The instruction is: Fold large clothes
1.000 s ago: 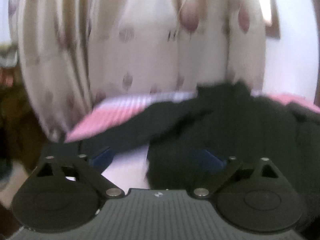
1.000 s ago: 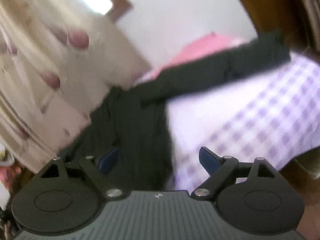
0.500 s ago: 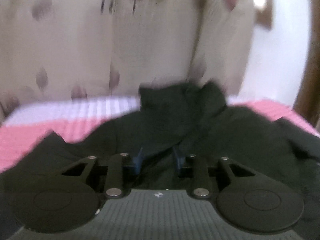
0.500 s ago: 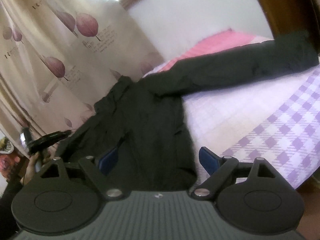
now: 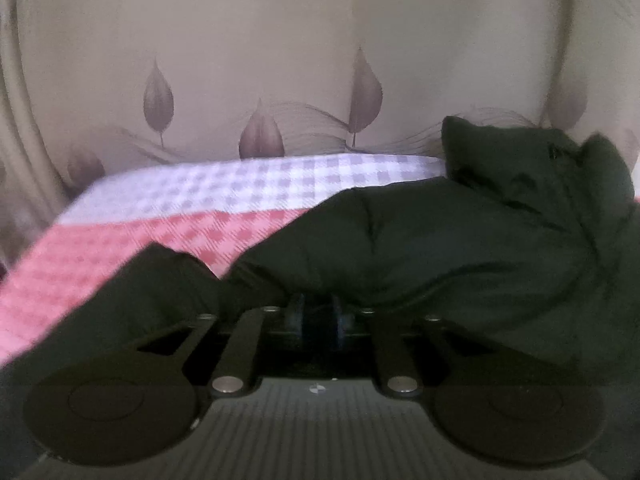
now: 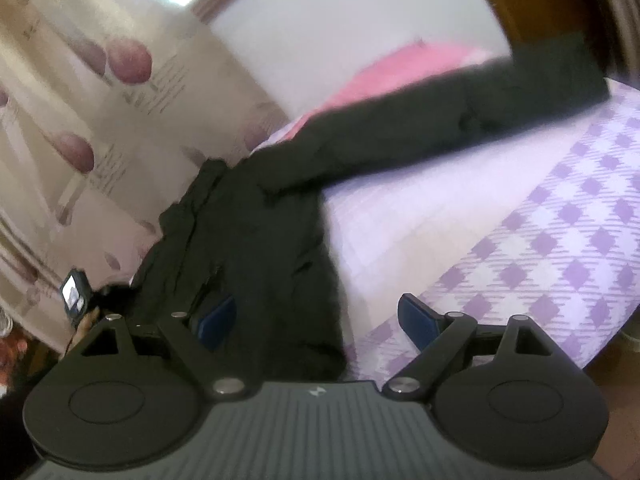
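We see no containers in either view. The dark jacket (image 6: 256,248) lies spread on the checked bedsheet (image 6: 560,240), body toward the curtain (image 5: 280,60) side, one sleeve (image 6: 460,120) extended toward 1 o'clock in the right wrist view. The fabric is padded and creased, its collar (image 5: 532,164) standing up at 2 o'clock in the left wrist view. The left gripper (image 5: 318,316) has just been closing; its jaws sit narrowly apart with a fold of jacket between them, pinching it. The right gripper (image 6: 316,316) holds its jaws spread wide over the jacket's edge at 6 o'clock, gripping nothing.
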{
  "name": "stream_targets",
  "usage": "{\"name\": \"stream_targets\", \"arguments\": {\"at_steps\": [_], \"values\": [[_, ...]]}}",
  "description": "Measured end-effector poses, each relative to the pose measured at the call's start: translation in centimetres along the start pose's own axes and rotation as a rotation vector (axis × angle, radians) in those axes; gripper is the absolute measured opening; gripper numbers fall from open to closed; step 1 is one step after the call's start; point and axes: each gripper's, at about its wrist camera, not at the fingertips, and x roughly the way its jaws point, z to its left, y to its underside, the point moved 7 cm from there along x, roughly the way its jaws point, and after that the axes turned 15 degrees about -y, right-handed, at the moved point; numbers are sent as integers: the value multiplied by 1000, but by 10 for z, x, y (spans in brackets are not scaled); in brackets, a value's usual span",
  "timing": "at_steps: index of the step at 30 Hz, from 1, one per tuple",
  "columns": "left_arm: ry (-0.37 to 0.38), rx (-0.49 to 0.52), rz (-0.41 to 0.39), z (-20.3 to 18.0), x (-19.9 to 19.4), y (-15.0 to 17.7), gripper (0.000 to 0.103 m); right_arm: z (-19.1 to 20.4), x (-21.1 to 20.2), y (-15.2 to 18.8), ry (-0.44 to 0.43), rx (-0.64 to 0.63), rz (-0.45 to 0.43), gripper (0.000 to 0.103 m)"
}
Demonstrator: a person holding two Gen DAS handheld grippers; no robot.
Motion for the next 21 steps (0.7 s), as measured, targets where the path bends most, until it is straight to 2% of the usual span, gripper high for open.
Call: {"name": "stream_targets", "arguments": {"at_steps": [2,4,5,7,8,9,11,13,16,19,21], "values": [[-18,6,-62,1,-21,-3,33,-3,-10,-7,-14,29,-56,89],[10,-14,-124,4,-48,-6,53,-9,-20,-15,-30,60,-102,91],[22,-32,-152,6,-63,-7,59,-14,-25,-20,-26,83,-127,91],[53,-69,-209,8,-96,-5,81,-28,-35,-29,-24,136,-182,91],[71,-72,-237,7,-114,-2,87,-33,-38,-33,-19,143,-198,91],[78,-68,-264,7,-133,3,100,-40,-40,-37,8,141,-209,91],[86,-78,-328,5,-166,14,103,-55,-44,-46,48,153,-239,92],[115,-72,-352,1,-186,31,103,-67,-48,-55,50,186,-277,92],[143,-68,-331,-9,-195,53,103,-87,-51,-72,65,236,-342,93],[116,-65,-302,-19,-184,73,103,-113,-50,-83,57,368,-396,94],[125,-65,-265,-22,-176,80,103,-123,-50,-90,64,412,-427,96]]}}
